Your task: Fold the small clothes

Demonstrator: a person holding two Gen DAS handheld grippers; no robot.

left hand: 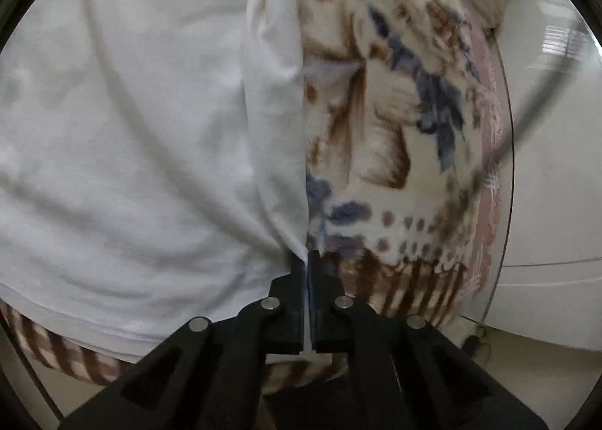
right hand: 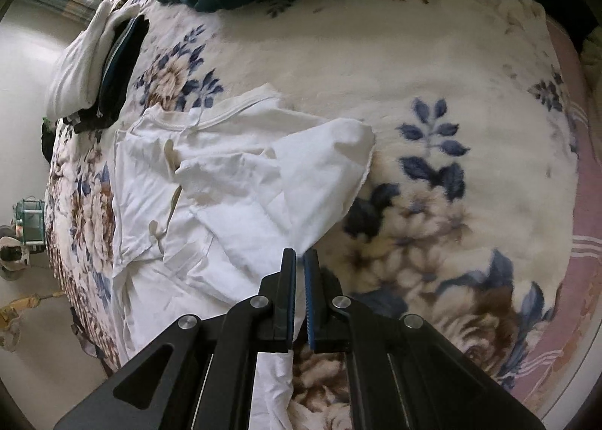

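With the left tool (left hand: 308, 260) pinching the edge of the white T-shirt (right hand: 233, 181) lying on the floral blanket (right hand: 432, 72), and the right tool (right hand: 300, 257) pressed together empty, carry that edge across evenly, keeping the fold line straight.

1 white shirt (right hand: 225, 181), 1 floral blanket (right hand: 432, 91), 1 stack of folded clothes (right hand: 98, 69), 2 tools.

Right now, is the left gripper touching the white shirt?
Touching. The left wrist view shows the left gripper shut on the edge of the white shirt, with the cloth pinched between its tips above the flowery blanket.
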